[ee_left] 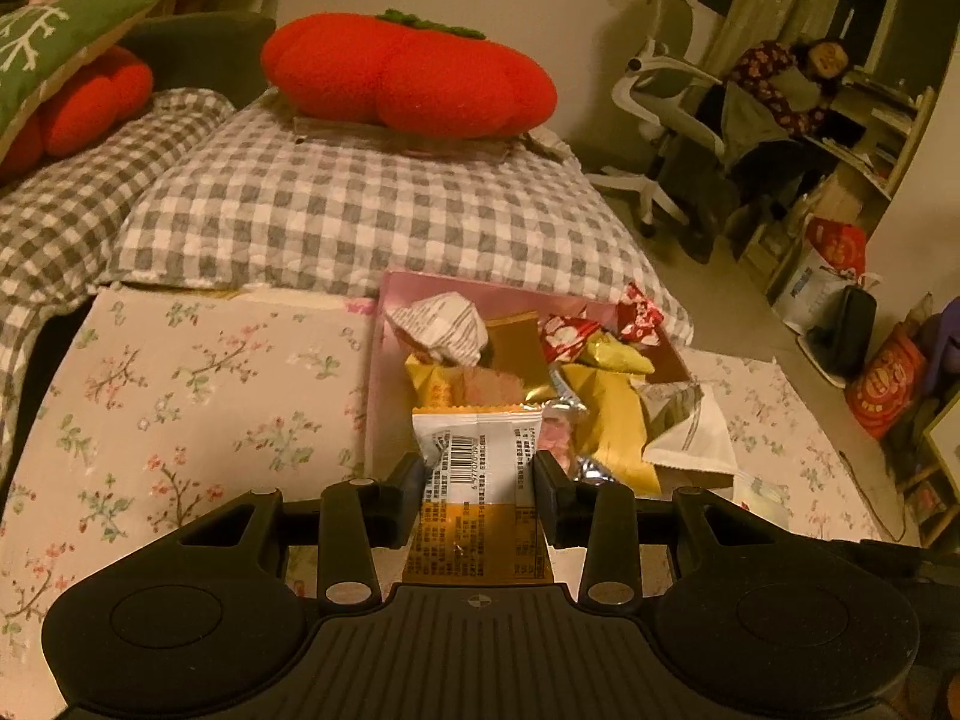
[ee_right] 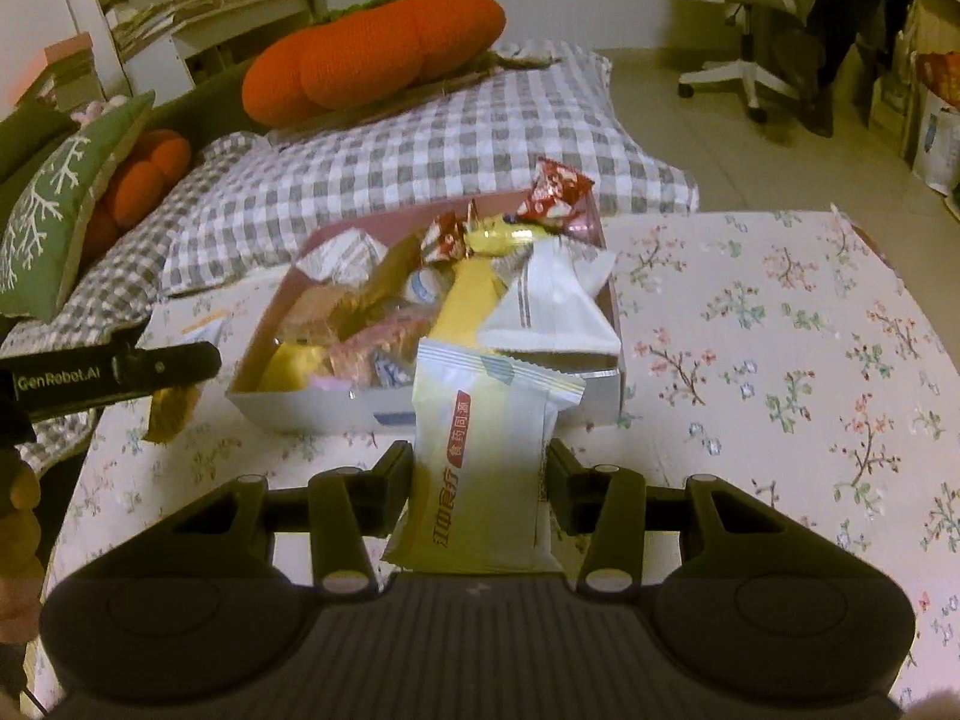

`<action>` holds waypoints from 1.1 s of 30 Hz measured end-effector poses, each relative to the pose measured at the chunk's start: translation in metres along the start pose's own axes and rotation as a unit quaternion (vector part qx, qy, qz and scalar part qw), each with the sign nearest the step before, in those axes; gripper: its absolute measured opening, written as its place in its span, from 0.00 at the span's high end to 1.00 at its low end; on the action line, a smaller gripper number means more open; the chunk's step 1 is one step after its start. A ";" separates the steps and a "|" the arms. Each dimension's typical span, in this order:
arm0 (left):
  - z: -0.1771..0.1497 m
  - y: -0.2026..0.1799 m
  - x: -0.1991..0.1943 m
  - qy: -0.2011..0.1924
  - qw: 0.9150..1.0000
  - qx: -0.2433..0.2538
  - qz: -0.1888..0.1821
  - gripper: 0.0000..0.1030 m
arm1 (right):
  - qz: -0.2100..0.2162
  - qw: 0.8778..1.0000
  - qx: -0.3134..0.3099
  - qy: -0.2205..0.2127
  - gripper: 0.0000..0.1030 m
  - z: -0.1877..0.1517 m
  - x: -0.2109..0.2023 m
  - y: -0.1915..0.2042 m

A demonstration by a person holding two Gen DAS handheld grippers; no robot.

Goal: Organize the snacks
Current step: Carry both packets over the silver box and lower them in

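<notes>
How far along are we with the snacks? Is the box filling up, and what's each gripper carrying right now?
Done: the pink box already holds a heap of wrapped snacks.
In hand: the left gripper is shut on an orange-and-white barcode packet; the right gripper is shut on a white-and-yellow packet. Neither packet is in the box yet.
Left: place both packets. No other loose snacks show on the floral cloth.
</notes>
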State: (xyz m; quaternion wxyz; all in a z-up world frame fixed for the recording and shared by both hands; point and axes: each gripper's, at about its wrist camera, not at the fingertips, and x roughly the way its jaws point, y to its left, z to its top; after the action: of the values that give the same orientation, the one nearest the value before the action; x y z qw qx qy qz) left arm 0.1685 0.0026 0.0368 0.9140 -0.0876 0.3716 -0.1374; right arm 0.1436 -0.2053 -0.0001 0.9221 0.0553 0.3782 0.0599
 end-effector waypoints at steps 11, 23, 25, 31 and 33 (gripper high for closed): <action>0.013 -0.013 0.017 -0.014 1.000 0.006 -0.016 0.65 | 0.002 0.999 0.015 -0.030 0.58 0.025 0.016 -0.001; 0.025 -0.022 0.054 -0.016 0.999 -0.010 -0.038 0.65 | 0.022 0.997 0.043 -0.053 0.58 0.044 0.031 -0.003; 0.026 -0.021 0.058 -0.017 0.999 -0.021 -0.047 0.65 | 0.026 0.997 0.046 -0.055 0.58 0.047 0.034 -0.003; 0.027 -0.020 0.068 -0.022 0.998 -0.027 -0.047 0.65 | 0.036 0.996 0.055 -0.059 0.58 0.052 0.045 -0.003; 0.028 -0.017 0.072 -0.023 0.998 -0.031 -0.049 0.65 | 0.039 0.996 0.057 -0.059 0.58 0.054 0.048 -0.003</action>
State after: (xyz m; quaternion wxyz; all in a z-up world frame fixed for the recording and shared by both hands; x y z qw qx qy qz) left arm 0.2336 -0.0349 0.0141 0.9112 -0.1373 0.3499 -0.1684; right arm 0.2158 -0.2038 0.0038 0.9352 0.1256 0.3236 0.0707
